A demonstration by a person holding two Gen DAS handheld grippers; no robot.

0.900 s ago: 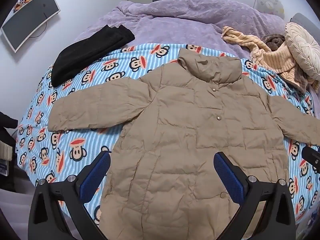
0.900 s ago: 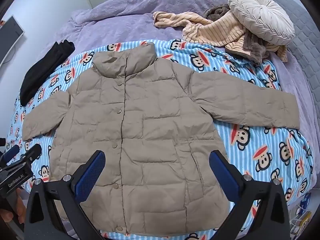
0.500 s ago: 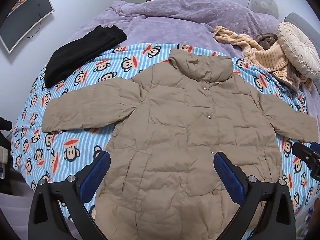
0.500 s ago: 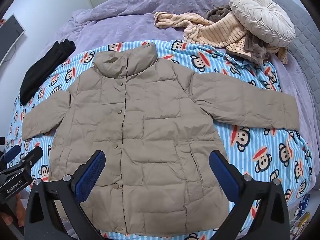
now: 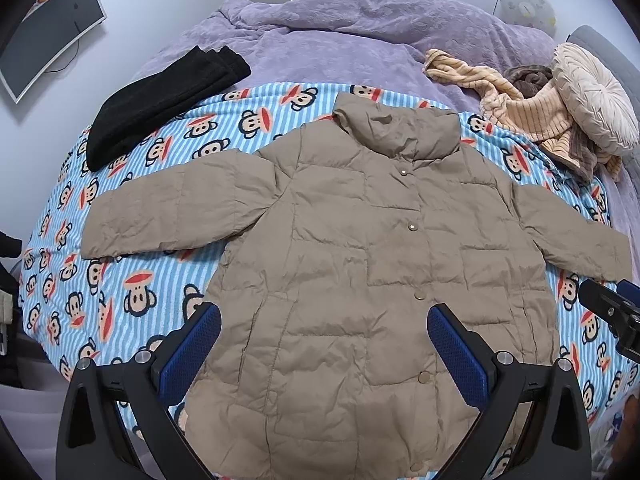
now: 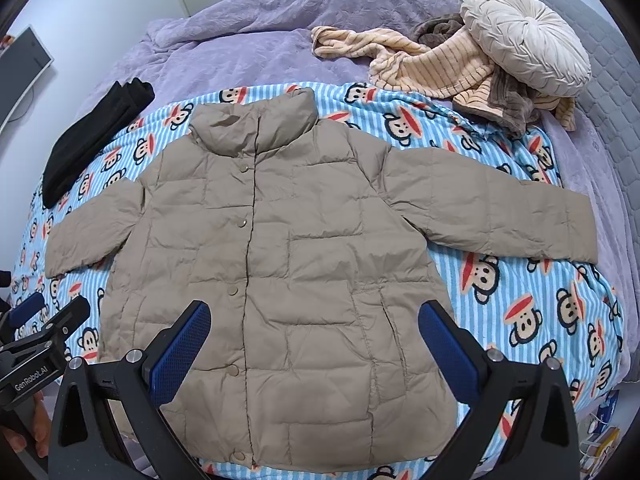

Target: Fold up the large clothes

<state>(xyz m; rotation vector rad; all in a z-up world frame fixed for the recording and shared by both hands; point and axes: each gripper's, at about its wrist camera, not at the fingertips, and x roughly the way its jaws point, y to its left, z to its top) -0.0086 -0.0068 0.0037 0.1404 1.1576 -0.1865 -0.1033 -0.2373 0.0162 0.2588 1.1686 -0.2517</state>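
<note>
- Flat on the bed (image 5: 328,40) lies the jacket (image 5: 360,260), front up, snaps shut, both sleeves spread out to the sides.
- Under the jacket is a blue striped blanket (image 5: 132,280) with monkey faces; beyond the jacket's collar a purple quilt (image 6: 260,32) covers the far bed.
- Left of the jacket, past its sleeve, a folded black garment (image 5: 160,96) lies across blanket and quilt.
- Right of the collar, a striped tan throw (image 6: 432,64) is heaped with a round cream cushion (image 6: 524,44) on top.
- Far left of the jacket, a curved monitor (image 5: 48,32) hangs on a white wall; closet doors stand behind the bed.
- Both sets of fingers are spread wide and empty: left gripper (image 5: 324,348) and right gripper (image 6: 314,344) hover over the jacket's hem.
</note>
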